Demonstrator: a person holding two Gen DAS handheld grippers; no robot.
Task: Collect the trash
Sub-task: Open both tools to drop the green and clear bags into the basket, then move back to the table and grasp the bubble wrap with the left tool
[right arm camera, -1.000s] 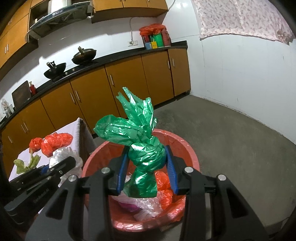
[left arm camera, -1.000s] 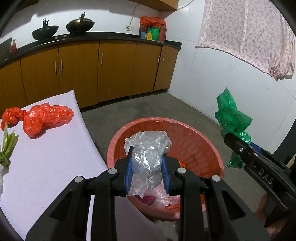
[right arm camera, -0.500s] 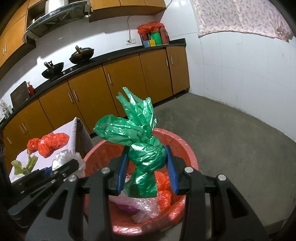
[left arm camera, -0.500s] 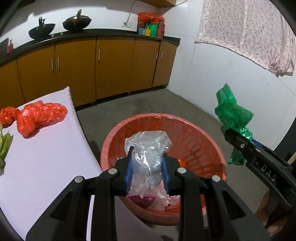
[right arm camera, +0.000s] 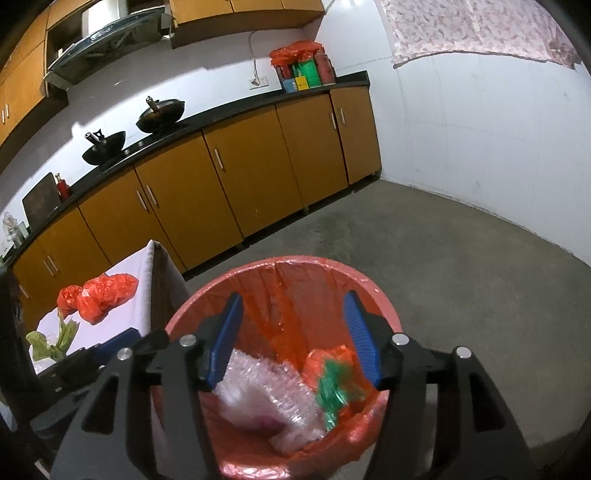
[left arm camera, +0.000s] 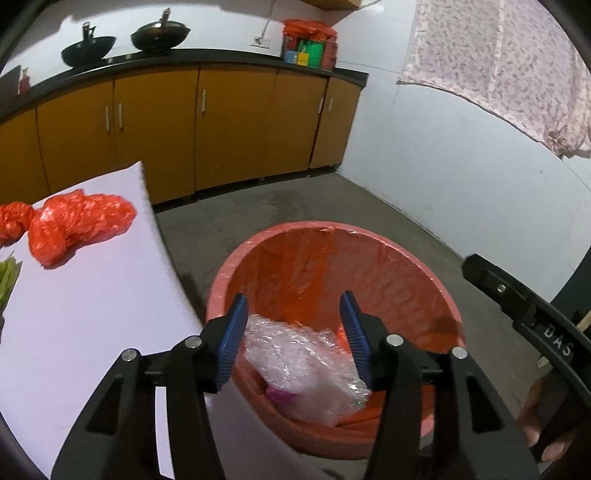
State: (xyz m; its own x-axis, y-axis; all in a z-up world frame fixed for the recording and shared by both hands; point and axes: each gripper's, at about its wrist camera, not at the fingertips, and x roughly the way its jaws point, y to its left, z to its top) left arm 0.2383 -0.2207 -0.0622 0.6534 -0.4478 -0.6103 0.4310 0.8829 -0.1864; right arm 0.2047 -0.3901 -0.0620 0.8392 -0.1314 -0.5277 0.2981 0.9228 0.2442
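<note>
- Both bags have left the tools since the earlier frames: the clear plastic bag [left arm camera: 299, 365] and the green plastic bag [right arm camera: 334, 384] now lie inside the red bin [left arm camera: 406, 258], no longer pinched between the blue pads.
- Left tool [left arm camera: 293, 341] hangs over the near rim of the bin, its jaws opening and standing fairly wide; nothing is between the pads, and the clear bag lies below them on the pile.
- Right tool [right arm camera: 295, 336] is also above the bin, jaws opening and fairly wide, with nothing gripped; the green bag, blurred, sits low at the right side of the bin against an orange liner.
- From the left view, the black body of the right tool reaches in at the right edge, with fingertips of a hand [left arm camera: 543, 443] under it.
- Just left of the bin stands a white tabletop [left arm camera: 85, 314], carrying a crumpled red bag [left arm camera: 77, 225] and some green leaves [right arm camera: 51, 339].
- Farther off are orange cabinets [left arm camera: 229, 122] under a black counter with two woks [left arm camera: 160, 35].
</note>
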